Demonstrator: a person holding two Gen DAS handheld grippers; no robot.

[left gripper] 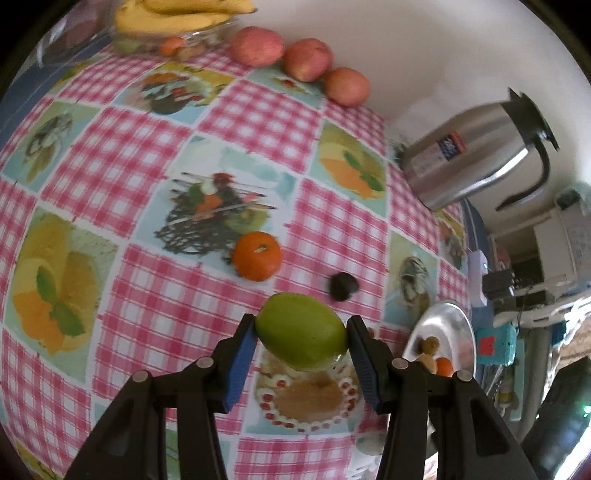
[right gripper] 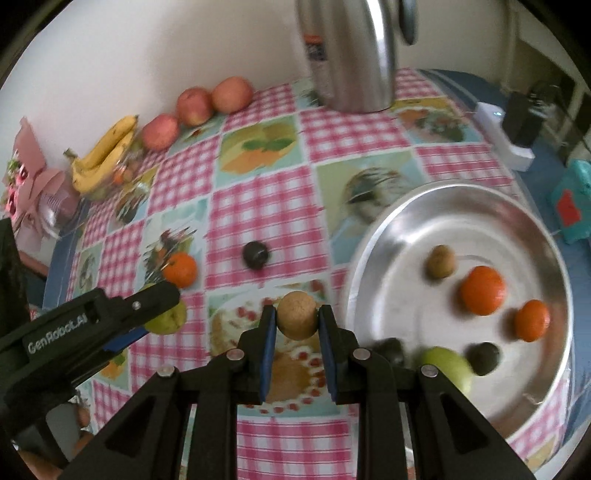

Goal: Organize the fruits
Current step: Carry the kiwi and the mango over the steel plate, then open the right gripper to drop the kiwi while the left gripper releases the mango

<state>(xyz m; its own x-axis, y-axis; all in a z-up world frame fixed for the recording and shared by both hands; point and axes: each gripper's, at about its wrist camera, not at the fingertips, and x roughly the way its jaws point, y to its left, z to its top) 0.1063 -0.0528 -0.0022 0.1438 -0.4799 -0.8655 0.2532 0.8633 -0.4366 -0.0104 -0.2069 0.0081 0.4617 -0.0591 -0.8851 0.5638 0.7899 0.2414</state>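
Observation:
My left gripper (left gripper: 301, 330) is shut on a green pear-like fruit (left gripper: 301, 330), lifted off the checked tablecloth. My right gripper (right gripper: 297, 321) is shut on a small round tan fruit (right gripper: 297, 319), also above the cloth. Seen from the right wrist, the left gripper (right gripper: 155, 317) and its green fruit (right gripper: 168, 319) hang at the left. A tangerine (left gripper: 257, 255) and a dark small fruit (left gripper: 342, 286) lie on the cloth. The steel plate (right gripper: 461, 206) at the right holds two tangerines (right gripper: 482, 290), a brown fruit (right gripper: 440, 261), a green fruit (right gripper: 448, 367) and dark fruits.
Three red apples (left gripper: 306, 59) line the wall at the back. A glass bowl with bananas (left gripper: 173, 18) stands beside them. A steel thermos jug (left gripper: 476, 151) stands near the wall. Beyond the table edge are a white charger (right gripper: 502, 129) and a teal stool (right gripper: 572, 199).

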